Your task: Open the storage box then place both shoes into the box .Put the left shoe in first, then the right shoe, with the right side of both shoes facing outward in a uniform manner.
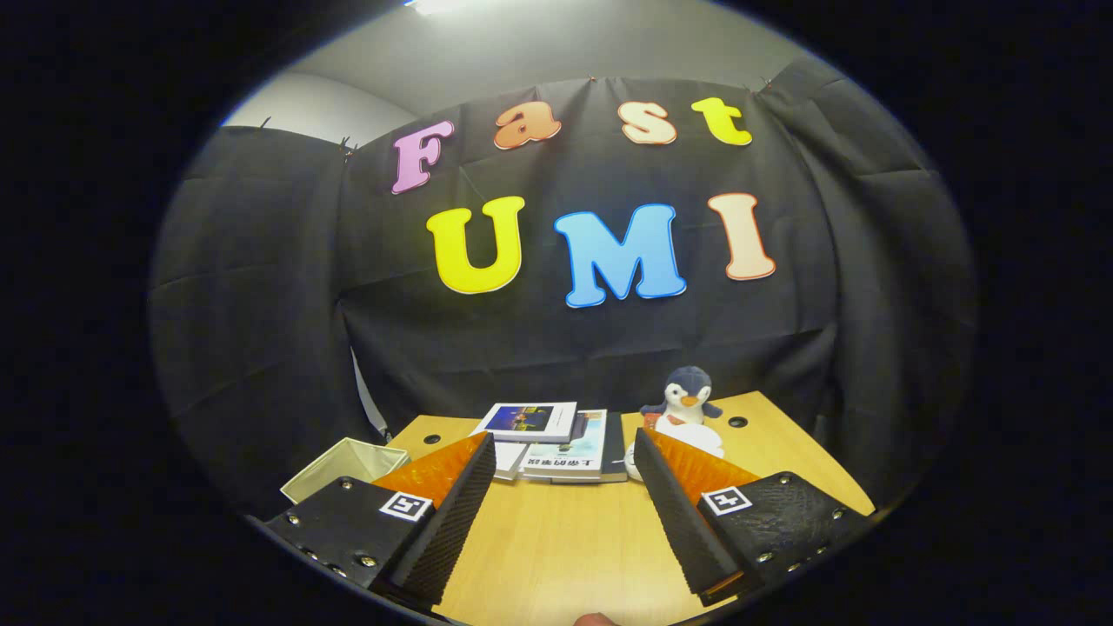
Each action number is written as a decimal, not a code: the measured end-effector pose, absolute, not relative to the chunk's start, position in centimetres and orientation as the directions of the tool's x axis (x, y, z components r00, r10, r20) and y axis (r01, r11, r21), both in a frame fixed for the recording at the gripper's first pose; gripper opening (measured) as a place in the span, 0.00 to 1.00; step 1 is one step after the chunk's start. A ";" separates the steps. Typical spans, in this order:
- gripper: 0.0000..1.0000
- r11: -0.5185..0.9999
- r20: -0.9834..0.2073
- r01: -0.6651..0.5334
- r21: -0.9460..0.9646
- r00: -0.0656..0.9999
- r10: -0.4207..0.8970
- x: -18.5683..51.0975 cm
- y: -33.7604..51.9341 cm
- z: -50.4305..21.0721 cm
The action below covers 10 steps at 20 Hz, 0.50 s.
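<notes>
Two fingers of the gripper (563,456) spread wide, gripping nothing, above the table (556,539); books (556,439) just ahead; presumably ready for approaching.

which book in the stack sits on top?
The book with the dark blue picture cover lies on top; the pale-covered book lies under it, beyond the open gripper.

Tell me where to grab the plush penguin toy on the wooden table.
Take the grey and white plush penguin across its soft round body, coming straight in from the claw's side. It sits upright beyond the open fingers, near the one by it, beside the stacked books, so its flanks look free; the white thing at its base may crowd a low grip.
</notes>
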<state>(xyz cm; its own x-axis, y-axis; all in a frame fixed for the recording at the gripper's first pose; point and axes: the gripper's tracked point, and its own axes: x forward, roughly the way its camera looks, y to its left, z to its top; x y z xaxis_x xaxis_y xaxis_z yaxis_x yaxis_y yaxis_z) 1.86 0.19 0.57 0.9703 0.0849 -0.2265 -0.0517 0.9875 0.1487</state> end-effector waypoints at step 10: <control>0.97 0.994 -0.109 0.069 0.082 0.992 -0.060 -0.8 -7.1 1.9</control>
<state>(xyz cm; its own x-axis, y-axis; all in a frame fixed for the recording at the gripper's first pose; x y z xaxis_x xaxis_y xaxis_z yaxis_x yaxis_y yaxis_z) -0.84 -7.09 1.89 0.9922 -0.0598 -0.1092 0.0689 0.9943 0.0816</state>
